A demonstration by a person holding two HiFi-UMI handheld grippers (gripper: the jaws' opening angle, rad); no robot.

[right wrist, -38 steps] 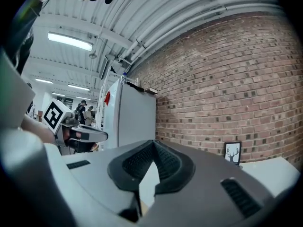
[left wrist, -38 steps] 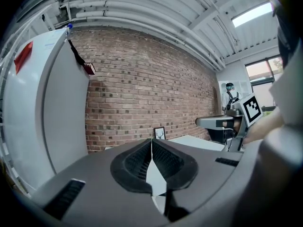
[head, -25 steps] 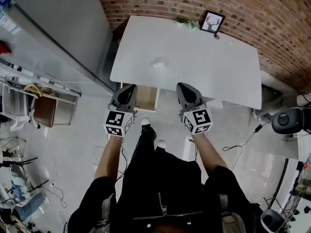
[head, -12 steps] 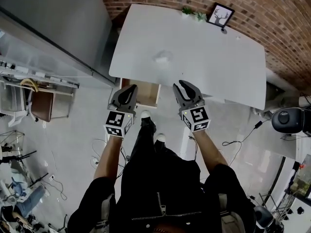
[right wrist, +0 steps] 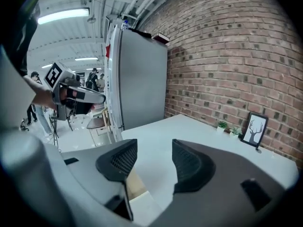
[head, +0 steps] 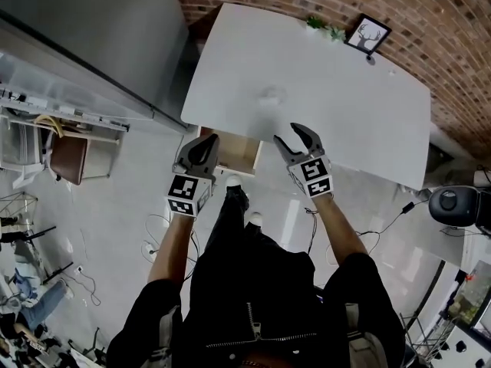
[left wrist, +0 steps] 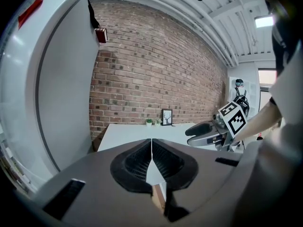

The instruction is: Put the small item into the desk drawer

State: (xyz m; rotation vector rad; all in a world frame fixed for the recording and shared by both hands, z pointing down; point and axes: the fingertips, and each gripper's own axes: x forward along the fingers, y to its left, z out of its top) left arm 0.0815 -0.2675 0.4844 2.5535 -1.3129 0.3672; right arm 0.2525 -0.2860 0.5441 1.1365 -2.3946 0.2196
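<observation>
A small pale item (head: 272, 96) lies on the white desk (head: 345, 106), a little beyond its near edge. Under that edge a wooden drawer (head: 236, 152) stands pulled out. My left gripper (head: 205, 144) hovers over the drawer's left side with its jaws shut and nothing in them (left wrist: 151, 148). To the right of the drawer, at the desk's near edge, my right gripper (head: 294, 136) is opening its jaws; nothing is between them (right wrist: 154, 157). The item sits just beyond the right gripper. In the right gripper view the drawer's wood (right wrist: 135, 183) shows below the jaws.
A tall grey cabinet (head: 92, 37) stands left of the desk, a brick wall (head: 430, 14) behind it. A framed deer picture (head: 367, 34) and a small plant (head: 322, 25) sit at the desk's far edge. A chair (head: 65, 159), floor cables and a black round device (head: 453, 205) surround me.
My right gripper's jaws went from shut to apart and it moved a little forward to the desk edge. The left gripper stayed shut over the drawer.
</observation>
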